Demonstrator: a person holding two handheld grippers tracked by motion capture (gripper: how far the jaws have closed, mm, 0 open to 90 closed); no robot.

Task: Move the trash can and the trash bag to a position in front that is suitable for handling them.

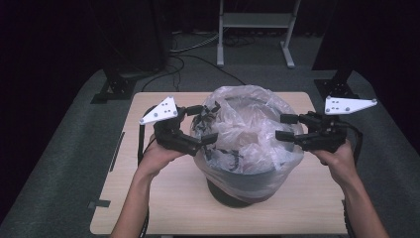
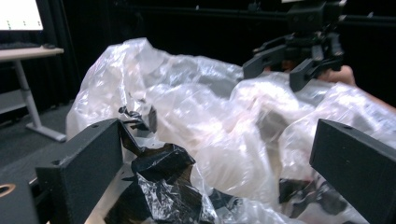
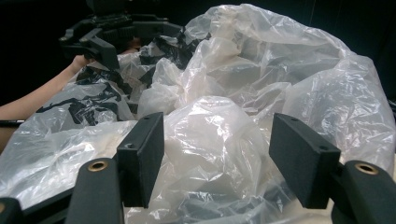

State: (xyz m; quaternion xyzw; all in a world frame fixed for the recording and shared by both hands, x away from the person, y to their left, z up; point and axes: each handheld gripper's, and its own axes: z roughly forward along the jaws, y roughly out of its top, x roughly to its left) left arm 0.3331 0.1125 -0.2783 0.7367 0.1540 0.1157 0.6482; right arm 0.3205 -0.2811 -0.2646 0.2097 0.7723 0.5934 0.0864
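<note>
I hold both claws released, left claw (image 1: 205, 124) at 9 o'clock, right claw (image 1: 286, 127) at 3 o'clock of the bagged bin (image 1: 237, 191); next I judge each must pinch the clear bag (image 1: 247, 124)

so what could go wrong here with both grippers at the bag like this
1. The clear bag is thin and crumpled; the open left gripper or right gripper could pinch too little and slip, or tear it.
2. Uneven pulling from the two sides could tip the dark bin under the bag.
3. The black scraps by the left jaws could get clamped instead of the bag.
</note>
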